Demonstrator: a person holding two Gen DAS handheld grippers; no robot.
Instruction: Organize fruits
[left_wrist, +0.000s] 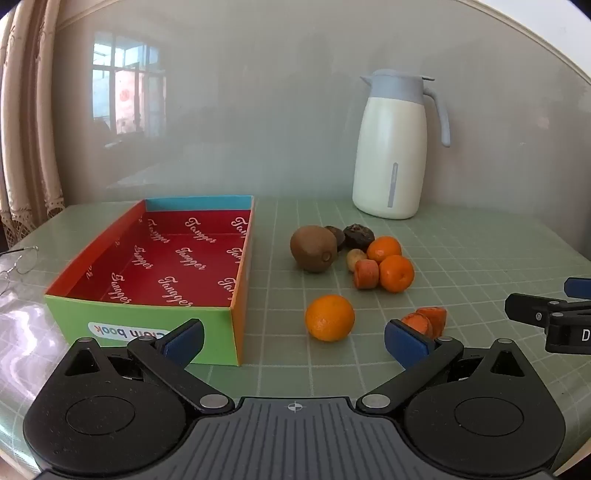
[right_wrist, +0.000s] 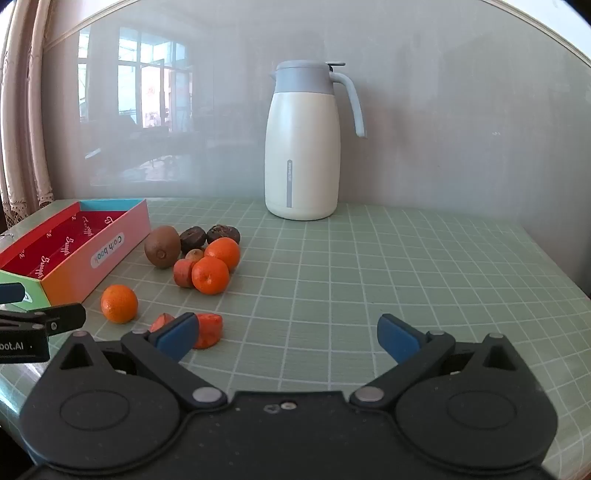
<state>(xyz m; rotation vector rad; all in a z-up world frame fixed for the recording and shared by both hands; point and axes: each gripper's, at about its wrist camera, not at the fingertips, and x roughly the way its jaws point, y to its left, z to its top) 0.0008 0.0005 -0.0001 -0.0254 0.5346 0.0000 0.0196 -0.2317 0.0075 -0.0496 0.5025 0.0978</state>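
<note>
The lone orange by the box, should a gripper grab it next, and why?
Probably yes: ease the left gripper forward around the lone orange. Its jaws are wide open, holding nothing, the orange sits just ahead, and the box beside it has no fruit inside.

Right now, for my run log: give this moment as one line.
box empty | fruit on mat, none boxed | left gripper open | right gripper open
</note>
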